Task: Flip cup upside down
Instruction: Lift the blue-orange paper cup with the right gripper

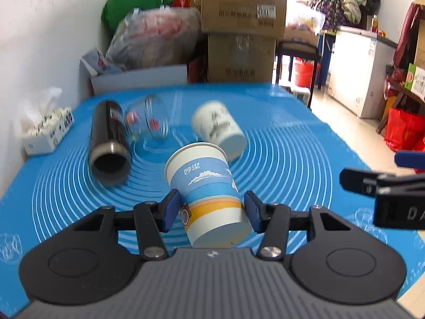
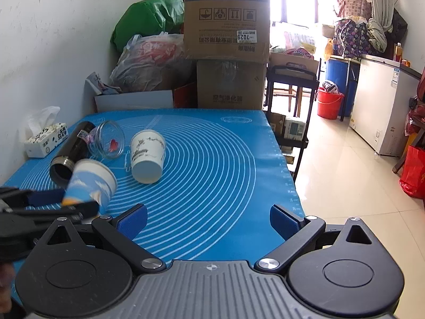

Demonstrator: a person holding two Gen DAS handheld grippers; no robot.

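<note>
My left gripper [image 1: 211, 208] is shut on a blue, white and orange paper cup [image 1: 207, 194] and holds it tilted above the blue mat [image 1: 292, 159], its mouth pointing away and up. The cup also shows in the right wrist view [image 2: 90, 183], clamped in the left gripper [image 2: 63, 202]. My right gripper [image 2: 208, 224] is open and empty over the mat's near right part; its black body shows at the right edge of the left wrist view [image 1: 385, 188].
On the mat lie a white printed paper cup [image 2: 147, 155], a clear glass jar [image 2: 107, 139] and a black flask [image 2: 70, 152], all on their sides. A tissue box [image 2: 46, 138] stands at the left. Cardboard boxes [image 2: 225, 42] and bags stand behind.
</note>
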